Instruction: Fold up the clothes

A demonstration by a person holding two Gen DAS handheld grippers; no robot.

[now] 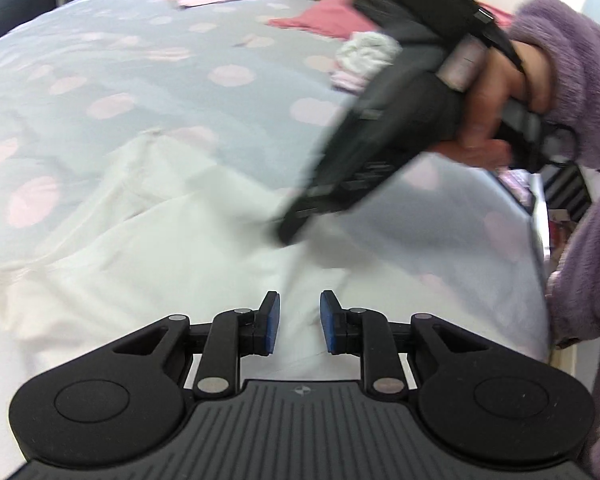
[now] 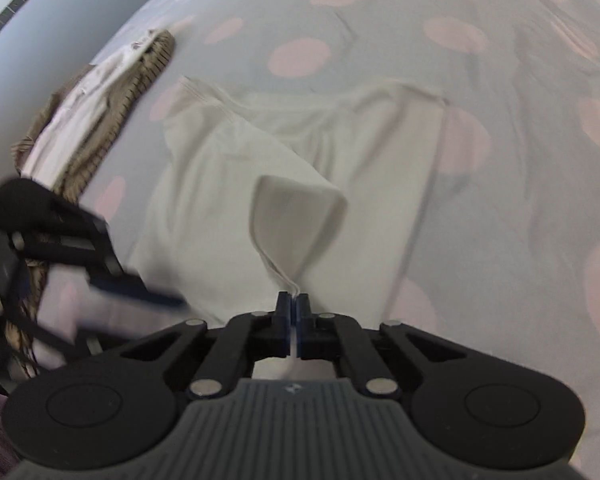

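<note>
On the dotted bedspread (image 2: 500,60), right claw (image 2: 293,304) pinches the rumpled white garment (image 2: 228,168); left claw (image 1: 299,322) gapes empty.

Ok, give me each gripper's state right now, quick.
Left gripper: open, holding nothing, over the white garment.
Right gripper: closed on a fold of the white garment.

I see the garment (image 2: 300,152) spread on the bed (image 2: 500,60), striped clothes (image 2: 100,120) left of the garment, folded pile (image 1: 364,60) beyond it
</note>
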